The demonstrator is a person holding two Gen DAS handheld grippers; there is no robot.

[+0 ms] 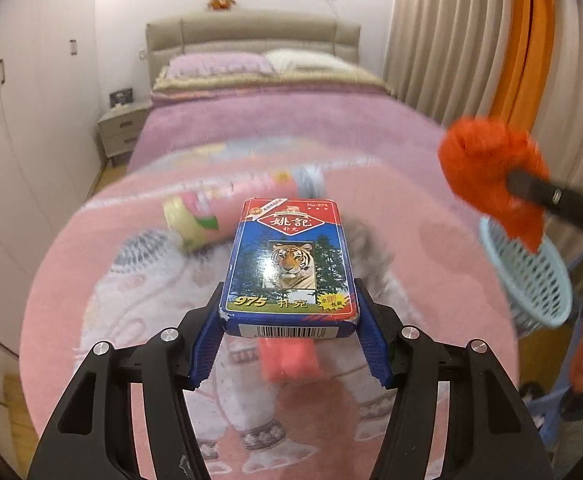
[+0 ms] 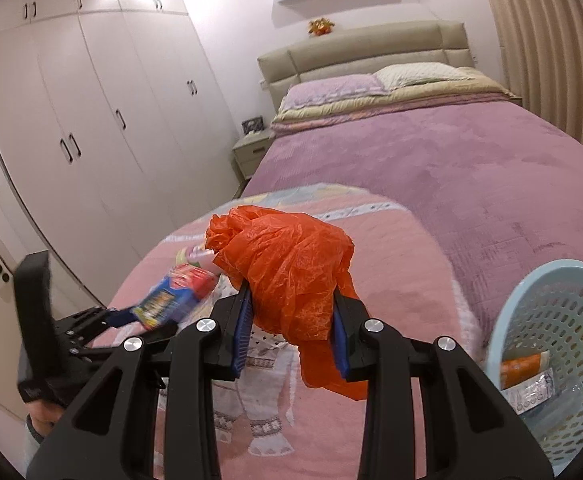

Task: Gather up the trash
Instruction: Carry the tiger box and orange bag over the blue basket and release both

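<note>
**Cardboard in one grip, orange plastic in the other**

Blue pads of my left gripper (image 1: 289, 312) press both long sides of a card box (image 1: 289, 264), a tiger pack marked 975, held lifted above the pink blanket (image 1: 411, 216). My right gripper (image 2: 293, 336) is clamped on a crumpled orange bag (image 2: 287, 276), which bulges over the fingers and hangs down between them.

I take the blanket as my landmark. On it, beyond the card box, lies a pink tube (image 1: 227, 212), blurred. A pink lump (image 1: 289, 356) shows under the box, too blurred to name. At the blanket's right edge stands a pale blue basket (image 2: 503, 320) with 2 or more wrappers (image 2: 525, 380) inside. Beyond the blanket stretches the purple bedspread (image 2: 431, 152).
</note>
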